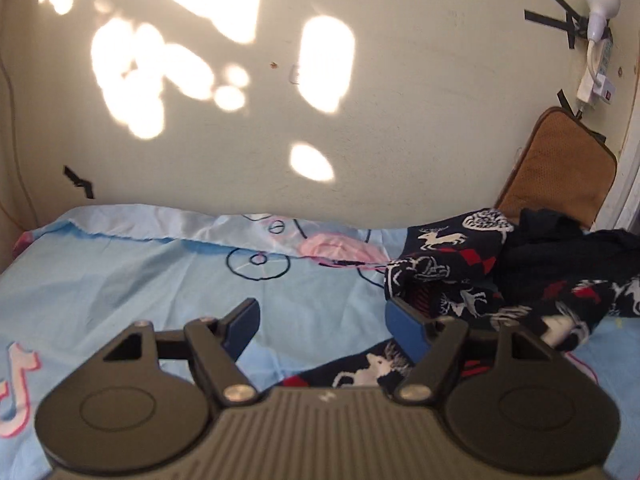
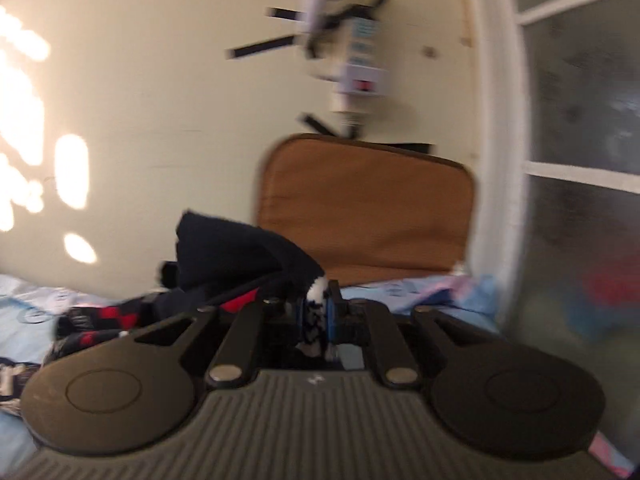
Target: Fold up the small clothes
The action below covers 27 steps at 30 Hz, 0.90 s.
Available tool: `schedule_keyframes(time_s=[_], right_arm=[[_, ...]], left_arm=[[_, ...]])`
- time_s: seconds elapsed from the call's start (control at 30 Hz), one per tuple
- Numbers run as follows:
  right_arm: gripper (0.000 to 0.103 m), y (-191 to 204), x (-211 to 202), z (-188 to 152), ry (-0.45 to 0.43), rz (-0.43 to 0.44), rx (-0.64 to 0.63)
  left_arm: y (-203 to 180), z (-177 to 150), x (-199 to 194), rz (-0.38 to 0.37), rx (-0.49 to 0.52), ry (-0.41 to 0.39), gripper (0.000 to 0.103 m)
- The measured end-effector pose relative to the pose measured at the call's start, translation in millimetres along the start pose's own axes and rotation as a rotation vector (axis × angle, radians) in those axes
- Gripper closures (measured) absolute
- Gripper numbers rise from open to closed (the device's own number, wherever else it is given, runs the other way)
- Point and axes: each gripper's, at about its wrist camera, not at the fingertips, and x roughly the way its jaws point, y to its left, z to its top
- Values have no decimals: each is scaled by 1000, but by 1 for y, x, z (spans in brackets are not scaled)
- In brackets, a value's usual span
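Observation:
A dark navy garment (image 1: 480,276) with white reindeer and red diamonds lies bunched on the right of the light blue bed sheet (image 1: 120,280). One flap of it reaches under my left gripper (image 1: 324,322), which hovers open above the sheet. Its right pad (image 1: 404,326) sits at the garment's left edge, and nothing is pinched between the pads. In the blurred right wrist view my right gripper (image 2: 319,312) is shut on a fold of the same garment (image 2: 224,256), which rises off the bed and trails away to the left.
A brown cushion (image 2: 360,208) leans on the cream wall at the head of the bed, also seen as the cushion (image 1: 556,168) at the right. A taped lamp and socket (image 1: 596,36) hang above it. A white-framed glass pane (image 2: 580,120) stands on the right.

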Motion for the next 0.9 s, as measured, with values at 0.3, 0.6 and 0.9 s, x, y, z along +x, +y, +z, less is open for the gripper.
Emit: schedule_keyframes(time_s=[0.3,0.6,0.9], right_arm=[[43,-42,-31,-29,141,85,250],[33,40,57,-72,478,431,590],[95,51,32,15,171,547,524]], left_arm=[[-76,4,107,-148,101,130,44],[-104,-7,144,-37,223,149,83],[-17,35,25,-83,-34,-160,87]])
